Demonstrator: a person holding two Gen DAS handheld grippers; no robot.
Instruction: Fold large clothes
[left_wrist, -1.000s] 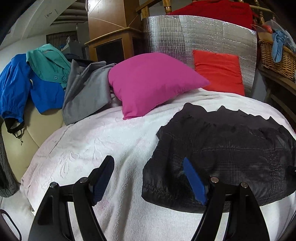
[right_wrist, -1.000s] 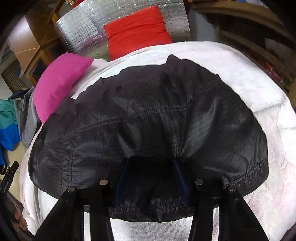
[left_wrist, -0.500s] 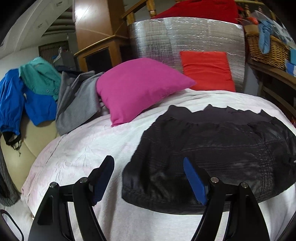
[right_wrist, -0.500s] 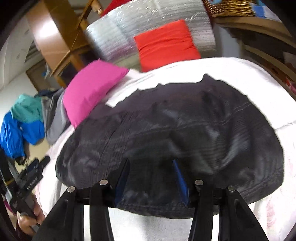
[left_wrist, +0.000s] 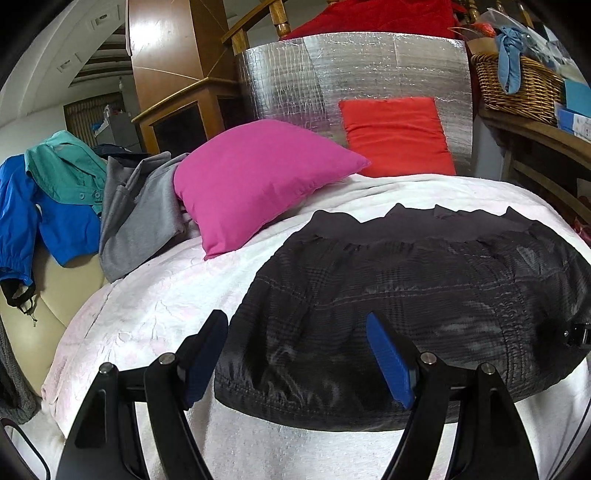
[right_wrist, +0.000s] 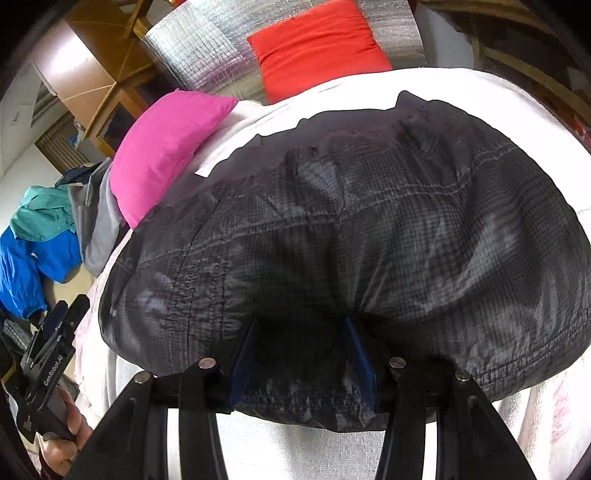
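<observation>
The black jacket (left_wrist: 424, 295) lies spread flat on the white bedspread (left_wrist: 147, 302), its hem toward me at six o'clock and its collar edge away at twelve, below the pink pillow (left_wrist: 258, 184) and the red cushion (left_wrist: 395, 136).

My left gripper (left_wrist: 297, 354) hangs over the jacket's near left corner with its jaws spread wide; I judge them not yet touching the cloth. My right gripper (right_wrist: 301, 360) sits at the middle of the hem in its own view. Its pads are apart with dark fabric between and under them, and I cannot tell whether they pinch it or merely rest on it.

The step, as I read it, is taking the near hem at two points for a fold away from me. To do it well I should drop the left jaws onto the corner at seven o'clock and catch every layer of the stitched edge. The shell looks slick and puffy, so a shallow bite could slip. Then both hands should lift evenly and carry the hem straight toward twelve, keeping the edge taut between them so the fold lands square.
</observation>
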